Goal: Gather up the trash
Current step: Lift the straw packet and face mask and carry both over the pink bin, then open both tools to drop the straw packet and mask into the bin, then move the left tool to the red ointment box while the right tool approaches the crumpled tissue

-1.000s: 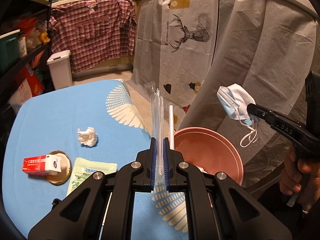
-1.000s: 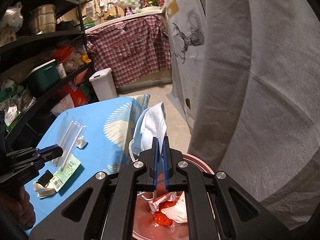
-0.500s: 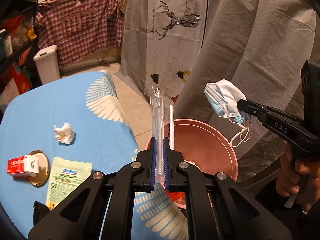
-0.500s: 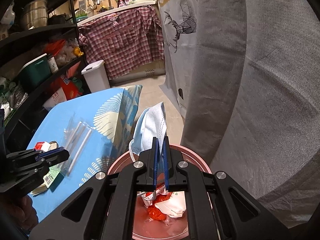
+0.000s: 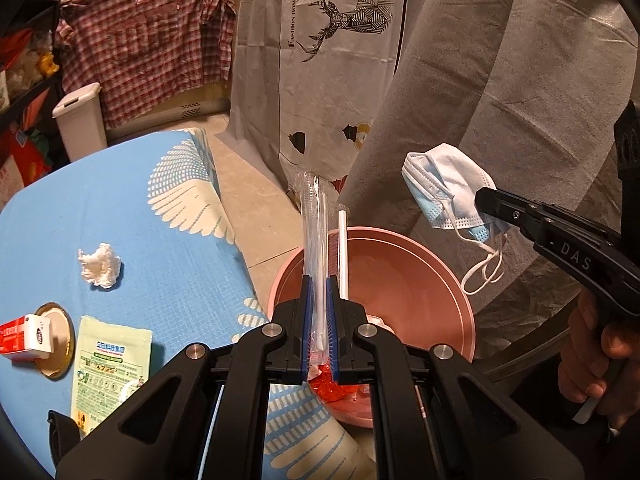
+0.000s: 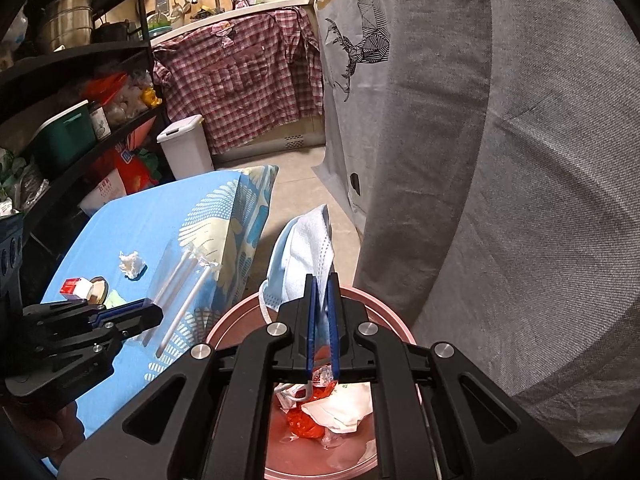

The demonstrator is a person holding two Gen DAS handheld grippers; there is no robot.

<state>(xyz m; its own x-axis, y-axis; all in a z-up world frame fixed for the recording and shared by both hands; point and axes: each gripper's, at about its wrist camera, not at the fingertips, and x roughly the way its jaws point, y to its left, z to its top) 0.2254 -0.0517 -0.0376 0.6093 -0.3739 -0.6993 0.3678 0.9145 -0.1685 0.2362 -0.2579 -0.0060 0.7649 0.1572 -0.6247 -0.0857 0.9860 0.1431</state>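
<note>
Hovering over pink basin point(image 5: 448, 276): left gripper point(image 5: 319, 308) jaws pinching straw packet point(image 5: 312, 216), right gripper point(image 6: 322, 320) pinching mask point(image 6: 304, 256).

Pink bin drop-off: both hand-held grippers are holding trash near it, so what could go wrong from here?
1. The face mask in the right hand-held gripper hangs near the far rim of the pink bin; its ear loop could snag on release.
2. The straw packet in the left hand-held gripper is long and sticks up; it might tip over the rim onto the floor.
3. The crumpled tissue and other litter on the table could be missed.
</note>
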